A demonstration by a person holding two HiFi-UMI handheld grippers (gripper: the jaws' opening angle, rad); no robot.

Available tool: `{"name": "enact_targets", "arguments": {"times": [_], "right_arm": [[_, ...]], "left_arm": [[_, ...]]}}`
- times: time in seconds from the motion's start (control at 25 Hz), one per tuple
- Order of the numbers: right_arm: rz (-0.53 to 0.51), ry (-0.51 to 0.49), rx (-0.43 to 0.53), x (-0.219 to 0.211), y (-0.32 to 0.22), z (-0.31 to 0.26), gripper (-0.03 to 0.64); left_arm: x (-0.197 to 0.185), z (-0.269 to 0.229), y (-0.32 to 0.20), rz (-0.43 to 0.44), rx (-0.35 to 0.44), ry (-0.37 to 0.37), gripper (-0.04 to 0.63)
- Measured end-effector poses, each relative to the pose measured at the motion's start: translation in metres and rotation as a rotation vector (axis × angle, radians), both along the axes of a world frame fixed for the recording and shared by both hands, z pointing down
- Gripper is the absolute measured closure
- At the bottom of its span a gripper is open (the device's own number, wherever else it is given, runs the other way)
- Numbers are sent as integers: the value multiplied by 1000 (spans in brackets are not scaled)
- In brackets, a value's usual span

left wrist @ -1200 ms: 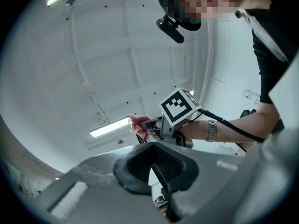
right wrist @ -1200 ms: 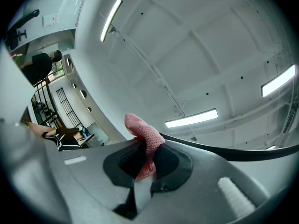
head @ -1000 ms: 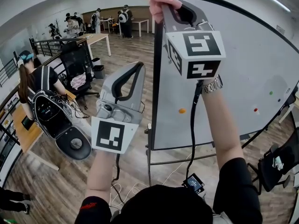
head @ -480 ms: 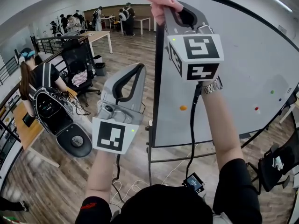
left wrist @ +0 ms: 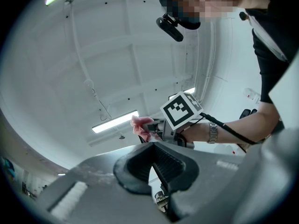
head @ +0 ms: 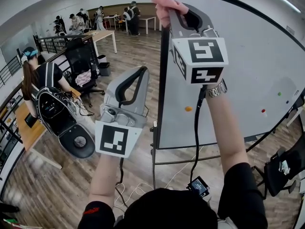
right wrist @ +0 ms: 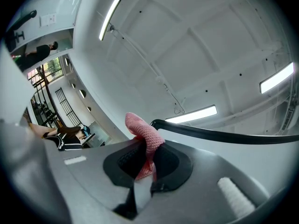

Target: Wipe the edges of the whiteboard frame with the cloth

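Cloth (head: 167, 3), pink and knitted, is pinched in the right gripper (head: 175, 12), whose jaws are clenched on its middle so that 1 bunched lobe sticks out past the tips; in the head view it sits at 12 o'clock, at the upper corner of the black whiteboard frame (head: 162, 80) where the side rail meets the top rail, and it appears to touch the rail, though no view settles that; the left gripper (head: 137, 75) hangs at 7 o'clock from the right one, its jaws pressed together on nothing, beside the side rail but apart from it; the wipe seems to be at the corner, with the rest of the rails to follow. Several things could go wrong from here; only a small lobe of cloth leads the jaws, so a shallow angle would let the hard tips scrape the frame rather than the fabric; friction along the rail could drag the cloth out of the pinch; nothing steadies the board, so a firm push at this high corner might rock it on its stand; the black cable (head: 196, 128) hanging at 6 o'clock below the right gripper could snag.
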State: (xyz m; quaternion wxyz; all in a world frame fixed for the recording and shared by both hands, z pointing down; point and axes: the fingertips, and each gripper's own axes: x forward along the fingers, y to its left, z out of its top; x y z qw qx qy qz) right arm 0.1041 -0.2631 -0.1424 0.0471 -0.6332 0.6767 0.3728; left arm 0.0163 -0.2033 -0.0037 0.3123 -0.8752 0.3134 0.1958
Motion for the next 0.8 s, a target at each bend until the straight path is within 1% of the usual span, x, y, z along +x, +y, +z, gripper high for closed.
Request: {"name": "enact_targets", "arguments": {"times": [0.2, 0.8], "right_arm": [[3, 3, -9, -1, 1, 3, 588], [1, -7, -15, 0, 0, 22, 588]], "left_arm": [[-2, -1, 2, 0, -2, 10, 594], [-1, 10, 6, 5, -20, 1, 594]]}}
